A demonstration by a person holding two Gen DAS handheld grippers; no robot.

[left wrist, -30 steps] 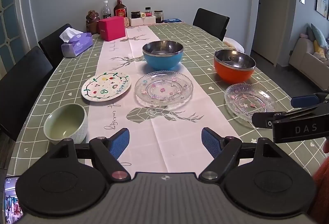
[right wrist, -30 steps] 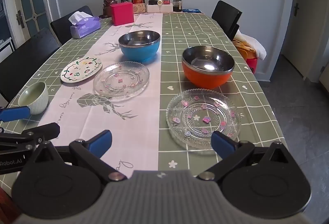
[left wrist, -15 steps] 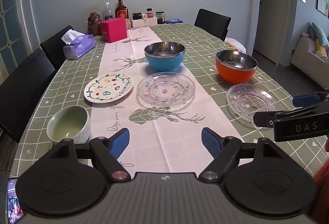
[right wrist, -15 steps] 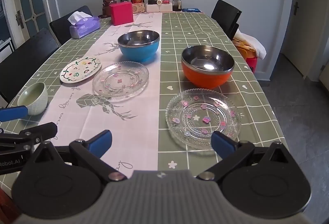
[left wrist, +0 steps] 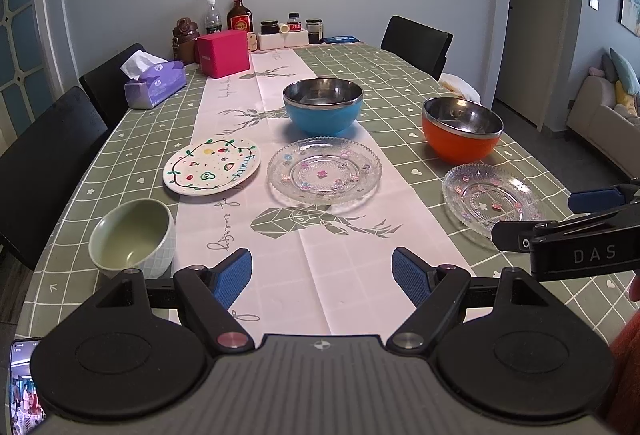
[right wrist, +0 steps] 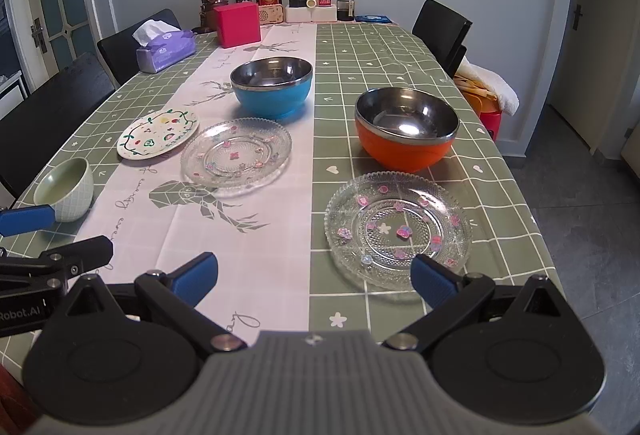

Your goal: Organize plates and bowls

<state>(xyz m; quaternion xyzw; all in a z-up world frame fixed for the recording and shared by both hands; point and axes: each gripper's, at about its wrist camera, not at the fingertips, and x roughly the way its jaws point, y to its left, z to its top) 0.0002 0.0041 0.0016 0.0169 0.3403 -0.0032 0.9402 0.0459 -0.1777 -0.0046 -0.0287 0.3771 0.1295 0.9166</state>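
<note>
**Nothing gathered yet: both claws wait at the near edge**

A dining room with grey walls; the long surface point(right wrist: 400, 47) wears a green checked cloth with a pale deer-print runner point(right wrist: 256, 235) down its middle. On it lie the task's things, each standing alone and none stacked. Taking the blue steel bowl point(right wrist: 272, 87) as landmark: a flowered glass plate point(right wrist: 236, 157) lies just in front of it, a painted ceramic plate point(right wrist: 158, 133) lies left of that, and a pale green ceramic bowl point(right wrist: 64, 189) stands nearer still at the left edge. Right of the blue bowl stands an orange steel bowl point(right wrist: 406, 133), with a second glass plate point(right wrist: 398, 229) just in front of it.

Judged from this, the sorting has not begun. The likely first move is a reach to the nearest piece on either side; a shallow glass plate would need one finger slipped under its rim.

The right claw point(right wrist: 314, 275) hovers low over the near edge, fingers apart and empty, the second glass plate close ahead. The left claw point(left wrist: 322, 277) hangs level beside it, likewise spread wide and holding nothing, the green bowl just to its left.
</note>
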